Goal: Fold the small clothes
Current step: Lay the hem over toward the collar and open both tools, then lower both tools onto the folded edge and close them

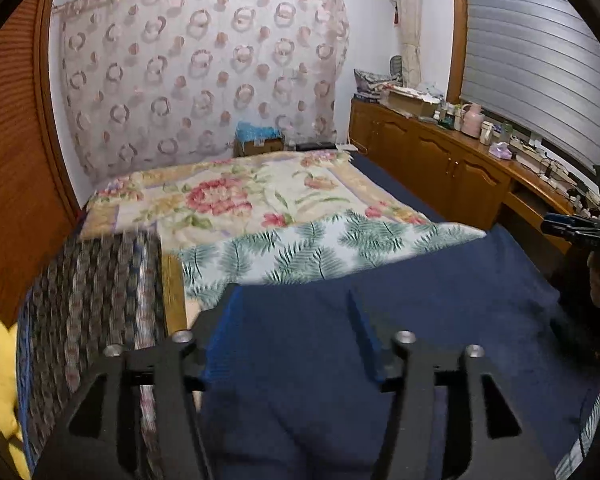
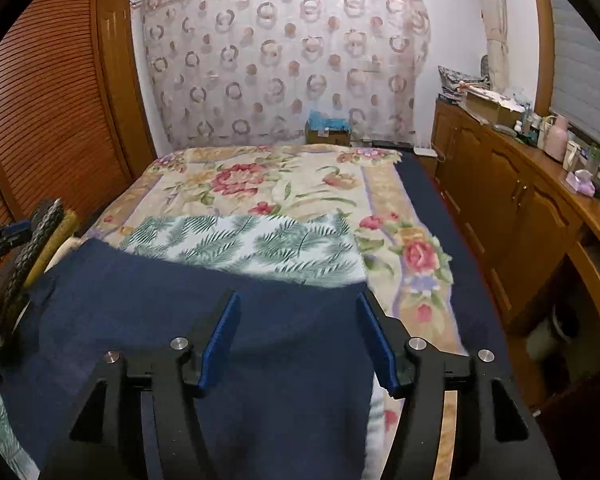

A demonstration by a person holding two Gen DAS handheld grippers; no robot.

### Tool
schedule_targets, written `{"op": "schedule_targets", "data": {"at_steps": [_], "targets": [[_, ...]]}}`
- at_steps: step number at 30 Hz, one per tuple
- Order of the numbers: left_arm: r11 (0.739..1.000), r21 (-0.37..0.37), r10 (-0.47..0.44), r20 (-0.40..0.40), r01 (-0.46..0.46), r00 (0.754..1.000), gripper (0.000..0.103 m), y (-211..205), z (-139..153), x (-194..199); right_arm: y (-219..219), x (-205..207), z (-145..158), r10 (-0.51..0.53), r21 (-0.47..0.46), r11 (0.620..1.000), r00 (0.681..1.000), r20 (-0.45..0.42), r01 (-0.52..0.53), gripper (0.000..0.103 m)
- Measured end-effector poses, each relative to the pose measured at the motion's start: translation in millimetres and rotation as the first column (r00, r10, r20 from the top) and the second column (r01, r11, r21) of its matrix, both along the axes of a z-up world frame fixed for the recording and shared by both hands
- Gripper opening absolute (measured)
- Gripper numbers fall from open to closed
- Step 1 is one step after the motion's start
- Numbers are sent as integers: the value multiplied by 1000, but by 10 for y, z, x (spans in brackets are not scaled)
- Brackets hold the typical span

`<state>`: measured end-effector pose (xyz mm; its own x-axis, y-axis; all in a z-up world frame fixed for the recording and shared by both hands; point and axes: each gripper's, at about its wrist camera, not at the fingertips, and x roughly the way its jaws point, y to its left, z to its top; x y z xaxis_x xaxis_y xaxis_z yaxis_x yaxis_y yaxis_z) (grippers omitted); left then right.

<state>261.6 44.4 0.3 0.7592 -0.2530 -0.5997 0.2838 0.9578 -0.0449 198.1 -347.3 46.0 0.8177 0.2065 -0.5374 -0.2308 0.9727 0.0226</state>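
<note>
Navy garment [image 2: 204, 320] lies flat beneath and ahead of both grippers, left [image 1: 292, 328] and right [image 2: 298, 336] (2 pairs of fingers wide, empty); folding looks barely begun.

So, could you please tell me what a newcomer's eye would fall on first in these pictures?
The dark blue garment spread across the near end of the bed draws the eye first, with both open hand-held grippers, left hand-held gripper and right hand-held gripper, poised just above it. Behind it lie a white fern-print cloth and a large floral blanket. A sheer curtain with ring patterns covers the far wall.
</note>
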Motion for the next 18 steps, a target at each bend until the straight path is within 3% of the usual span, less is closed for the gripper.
{"op": "schedule_targets", "data": {"at_steps": [5, 12, 18], "targets": [[999, 23, -34, -4, 34, 999, 72, -115, -128, -434, 26, -326, -152, 15, -26, 1000, 999, -40, -16, 62], [999, 37, -12, -17, 13, 1000, 73, -202, -327, -816, -122, -670, -123, 6, -28, 1000, 998, -67, -8, 62], [998, 60, 33, -85, -28, 996, 73, -154, -573, -819, -264, -710, -289, -13, 19, 1000, 991, -137, 16, 62]]}}
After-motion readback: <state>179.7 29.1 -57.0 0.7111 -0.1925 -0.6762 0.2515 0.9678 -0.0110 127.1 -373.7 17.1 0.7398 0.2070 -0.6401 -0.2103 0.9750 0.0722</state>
